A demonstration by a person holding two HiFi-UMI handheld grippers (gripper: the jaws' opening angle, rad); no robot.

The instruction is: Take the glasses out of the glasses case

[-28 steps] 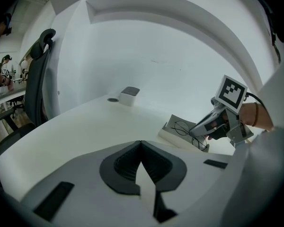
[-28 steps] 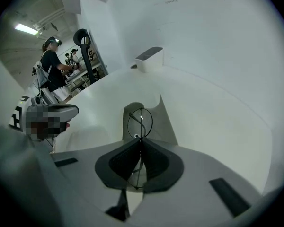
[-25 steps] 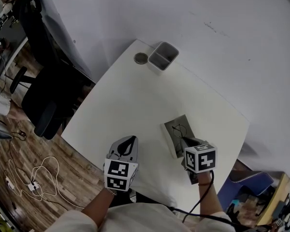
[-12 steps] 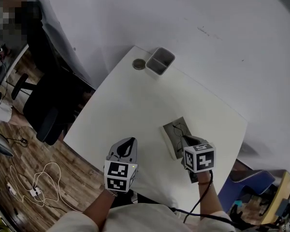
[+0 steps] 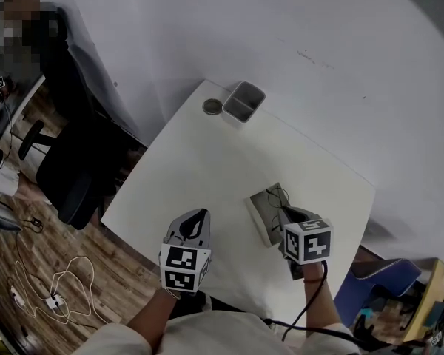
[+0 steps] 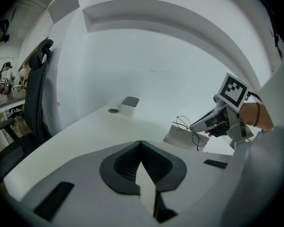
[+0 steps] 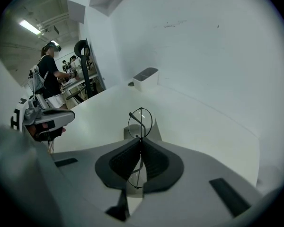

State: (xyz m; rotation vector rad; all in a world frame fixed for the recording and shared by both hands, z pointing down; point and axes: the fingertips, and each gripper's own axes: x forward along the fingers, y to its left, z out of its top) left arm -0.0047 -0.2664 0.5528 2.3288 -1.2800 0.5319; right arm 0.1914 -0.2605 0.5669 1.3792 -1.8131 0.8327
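Observation:
The grey glasses case (image 5: 260,216) lies open near the table's right front corner. My right gripper (image 5: 282,212) is shut on the thin wire-rimmed glasses (image 5: 277,196) and holds them just above the case. In the right gripper view the frame is pinched between the pads, one round lens (image 7: 141,119) stands up past the tips, and the case (image 7: 128,132) lies below. The left gripper view shows the glasses (image 6: 188,129) hanging over the case (image 6: 181,138) from the right gripper (image 6: 195,125). My left gripper (image 5: 199,216) hovers left of the case, shut and empty.
A white two-part container (image 5: 243,102) and a small round disc (image 5: 212,107) sit at the table's far corner. A black office chair (image 5: 66,154) stands left of the table, and cables (image 5: 52,287) lie on the wooden floor. A person stands at far left.
The right gripper has lifted slightly with the glasses, so they stand a little higher over the case. The left gripper stays shut beside it, also raised a little.

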